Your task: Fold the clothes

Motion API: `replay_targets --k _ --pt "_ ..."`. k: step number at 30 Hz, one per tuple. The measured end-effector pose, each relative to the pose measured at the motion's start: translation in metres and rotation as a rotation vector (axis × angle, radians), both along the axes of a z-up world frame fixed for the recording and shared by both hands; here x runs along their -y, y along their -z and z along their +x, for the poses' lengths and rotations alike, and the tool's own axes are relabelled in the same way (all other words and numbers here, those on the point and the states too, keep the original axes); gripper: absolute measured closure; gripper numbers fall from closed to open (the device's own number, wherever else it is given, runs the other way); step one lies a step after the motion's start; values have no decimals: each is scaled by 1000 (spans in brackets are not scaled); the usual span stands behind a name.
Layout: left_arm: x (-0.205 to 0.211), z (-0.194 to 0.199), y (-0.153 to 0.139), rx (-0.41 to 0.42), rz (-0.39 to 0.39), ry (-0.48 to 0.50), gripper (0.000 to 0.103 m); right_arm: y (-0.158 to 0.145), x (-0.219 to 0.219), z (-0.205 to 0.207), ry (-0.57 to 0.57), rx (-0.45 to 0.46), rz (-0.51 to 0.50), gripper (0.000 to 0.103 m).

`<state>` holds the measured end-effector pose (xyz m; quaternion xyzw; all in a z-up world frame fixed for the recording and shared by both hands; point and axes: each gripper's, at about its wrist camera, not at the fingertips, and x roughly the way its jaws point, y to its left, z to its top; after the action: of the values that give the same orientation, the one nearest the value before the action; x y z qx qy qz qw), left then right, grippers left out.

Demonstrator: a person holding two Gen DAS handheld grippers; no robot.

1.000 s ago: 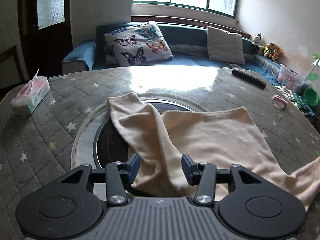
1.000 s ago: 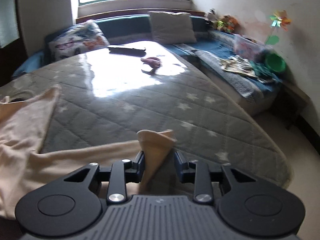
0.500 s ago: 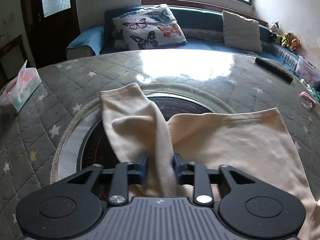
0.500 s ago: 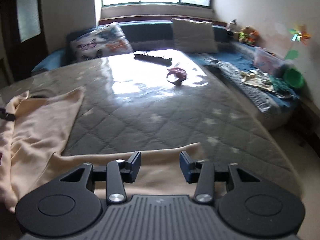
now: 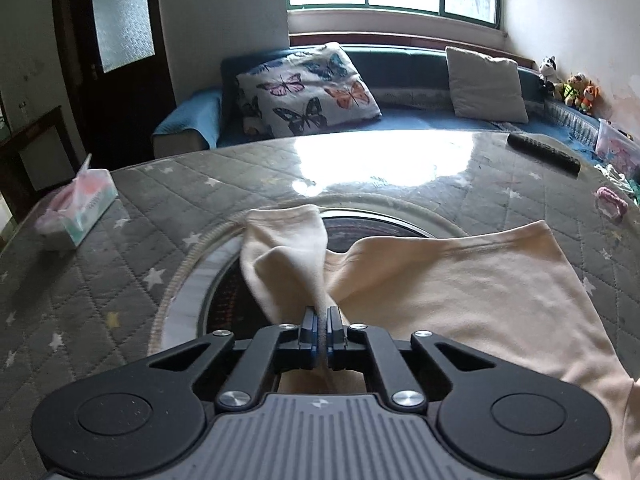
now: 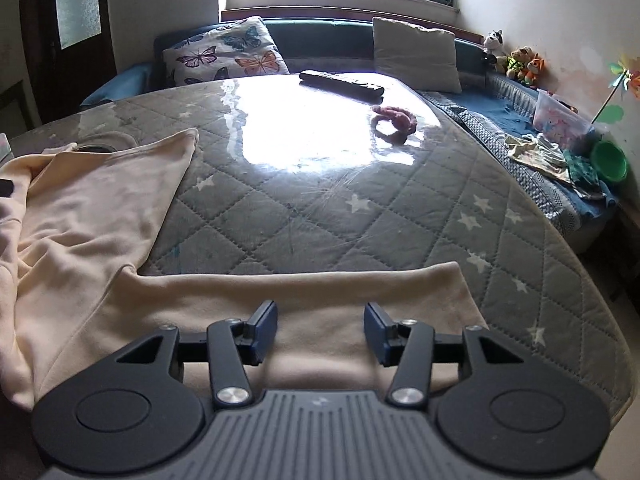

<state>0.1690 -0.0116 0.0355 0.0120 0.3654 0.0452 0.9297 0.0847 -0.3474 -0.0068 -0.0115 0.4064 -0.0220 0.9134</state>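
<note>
While the cream garment [image 5: 460, 288] lies spread over the quilted grey table cover [image 5: 132, 216], the left gripper [image 5: 320, 316] is clenched on its left sleeve [image 5: 288, 256], the cloth pinched between the two blue pads and rising in a ridge from the jaws toward the cuff. Only the left wrist view shows the round dark inset [image 5: 236, 296] under that sleeve, and the tissue box [image 5: 80, 208] near the table's left edge. The right wrist view instead shows the right gripper [image 6: 321, 330] released, its fingers wide apart above the right sleeve [image 6: 340, 296], which lies flat along the near edge; whether the pads touch the cloth cannot be told. That view also takes in the table's right edge, a green bowl [image 6: 609, 161] on the bench beyond it, and a pinwheel [image 6: 624, 80] by the wall. Both views show the black remote [image 6: 342, 82], the pink scrunchie [image 6: 396, 122] and the butterfly cushion [image 5: 308, 88].
</note>
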Motion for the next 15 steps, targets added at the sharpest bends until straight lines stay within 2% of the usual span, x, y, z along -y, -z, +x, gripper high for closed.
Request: replay_targets --k 8,15 --pt "-7 -24 -8 36 24 -19 100 0 0 -1 8 -2 0 53" --pt "-17 -31 -9 31 1 -32 100 1 0 -2 14 -2 -2 52"
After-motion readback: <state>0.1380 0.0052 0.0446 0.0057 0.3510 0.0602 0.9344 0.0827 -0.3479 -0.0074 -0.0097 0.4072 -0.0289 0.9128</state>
